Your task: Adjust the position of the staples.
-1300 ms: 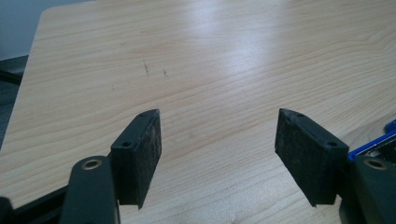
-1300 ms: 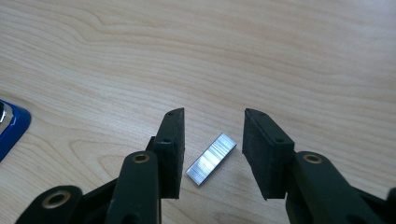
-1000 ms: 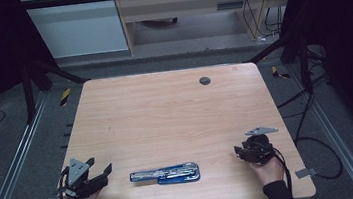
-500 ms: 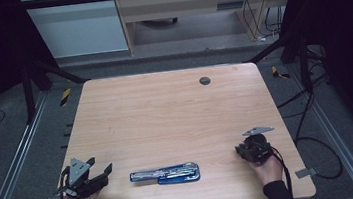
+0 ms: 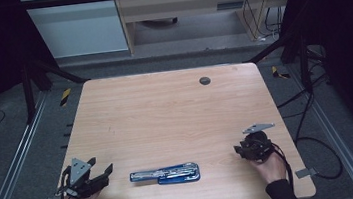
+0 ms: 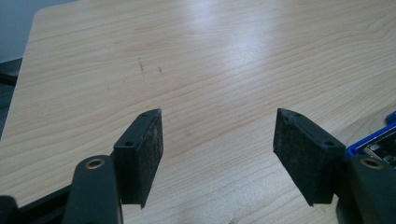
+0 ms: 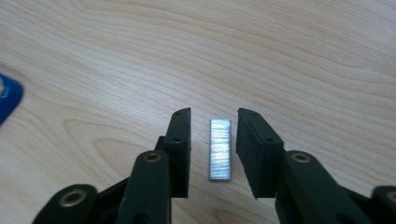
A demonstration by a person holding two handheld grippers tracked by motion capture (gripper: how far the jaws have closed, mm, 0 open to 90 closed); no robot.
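Note:
An opened stapler (image 5: 165, 173) with a blue base and silver top lies flat near the table's front edge, between my two grippers. My left gripper (image 5: 106, 173) rests at the front left, its jaws wide open (image 6: 217, 116) over bare wood, with the stapler's blue end (image 6: 373, 140) just beyond its right jaw. My right gripper (image 5: 237, 151) sits at the front right, pointing toward the stapler. A shiny strip of staples (image 7: 220, 148) lies on the wood between its jaws (image 7: 214, 116). These jaws have just been opening, and a gap shows on each side of the strip.
The wooden table (image 5: 166, 115) has a dark round grommet (image 5: 205, 80) near its far edge. Metal rails run along both sides of the table, and cables (image 5: 315, 139) trail on the floor at the right. A cabinet stands beyond the far edge.

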